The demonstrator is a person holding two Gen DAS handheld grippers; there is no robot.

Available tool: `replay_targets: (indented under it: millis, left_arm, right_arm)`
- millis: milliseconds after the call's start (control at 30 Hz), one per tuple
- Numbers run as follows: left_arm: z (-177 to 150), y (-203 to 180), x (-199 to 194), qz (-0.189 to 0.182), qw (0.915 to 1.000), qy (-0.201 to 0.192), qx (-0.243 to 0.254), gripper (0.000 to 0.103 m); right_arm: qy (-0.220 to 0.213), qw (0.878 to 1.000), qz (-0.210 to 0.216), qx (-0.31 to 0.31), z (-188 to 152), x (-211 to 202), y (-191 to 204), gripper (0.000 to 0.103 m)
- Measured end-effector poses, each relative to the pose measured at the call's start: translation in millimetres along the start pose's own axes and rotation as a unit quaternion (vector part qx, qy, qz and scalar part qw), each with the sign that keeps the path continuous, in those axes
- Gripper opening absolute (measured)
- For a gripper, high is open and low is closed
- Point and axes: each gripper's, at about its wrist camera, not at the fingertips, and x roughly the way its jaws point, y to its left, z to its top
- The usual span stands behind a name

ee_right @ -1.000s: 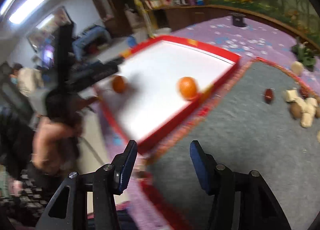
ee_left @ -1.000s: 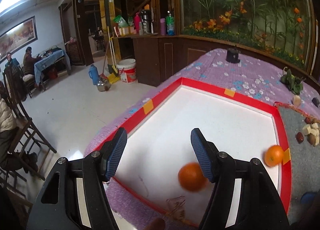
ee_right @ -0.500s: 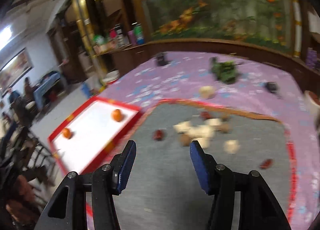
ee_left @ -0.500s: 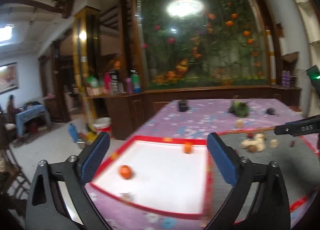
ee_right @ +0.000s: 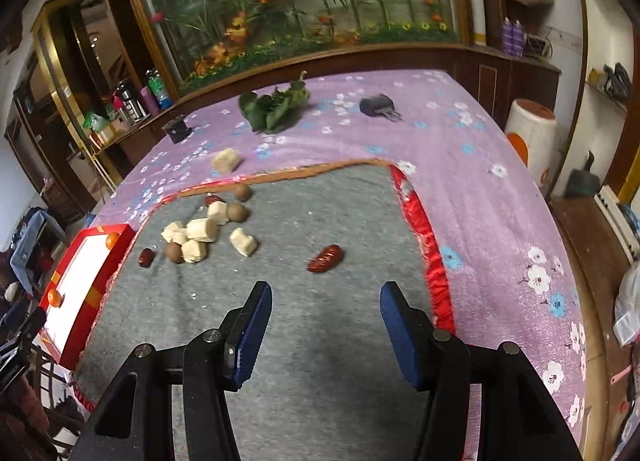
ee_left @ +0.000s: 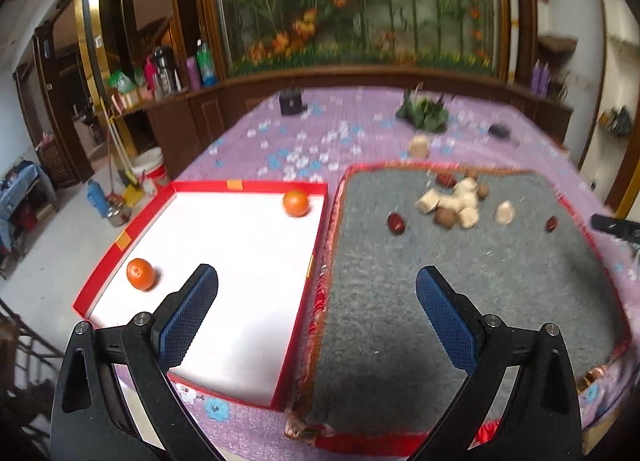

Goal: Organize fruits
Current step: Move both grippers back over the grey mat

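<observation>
Two oranges lie in the red-rimmed white tray [ee_left: 248,184]: one orange [ee_left: 140,273] near its left rim, the other orange [ee_left: 296,203] at its far right corner. On the grey mat [ee_left: 460,301] sit a heap of pale chunks [ee_left: 452,201], brown round fruits and red dates [ee_left: 396,223]. My left gripper [ee_left: 316,297] hangs open and empty above the line where tray and mat meet. My right gripper [ee_right: 326,303] is open and empty over the mat, just short of a red date [ee_right: 326,258]. The pale chunks [ee_right: 200,235] lie to its far left.
A purple flowered cloth [ee_right: 500,197] covers the table. On it lie a green leafy bunch [ee_right: 276,107], a stray pale chunk [ee_right: 226,160] and two small dark objects [ee_right: 378,105]. The table's right edge drops to the floor. The tray [ee_right: 92,293] sits at the left.
The left gripper let go of an orange, which now lies in the tray, opened wide and drew back toward the mat. The right gripper swung right from the tray to the mat's date side.
</observation>
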Motion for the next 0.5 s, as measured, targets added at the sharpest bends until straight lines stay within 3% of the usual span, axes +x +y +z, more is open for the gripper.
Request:
replay_targets:
  millis: [167, 433, 500]
  left_arm:
    - [15.6, -8.3, 31.0, -0.018, 0.9985, 0.051, 0.012, 0.100]
    - [33.3, -41.2, 45.7, -0.061, 0.9949, 0.055, 0.058, 0.100]
    - [34.9, -48.2, 50.4, -0.062, 0.9945, 0.058, 0.061, 0.100]
  right_arm:
    - [0.019, 1.000, 0.016, -0.007, 16.0, 11.7, -2.4, 0.055]
    - [0.053, 0.994, 0.098, 0.017, 33.0, 39.5, -10.0, 0.049]
    - [0.060, 0.995, 0.081, 0.010, 34.9, 48.1, -7.1, 0.044]
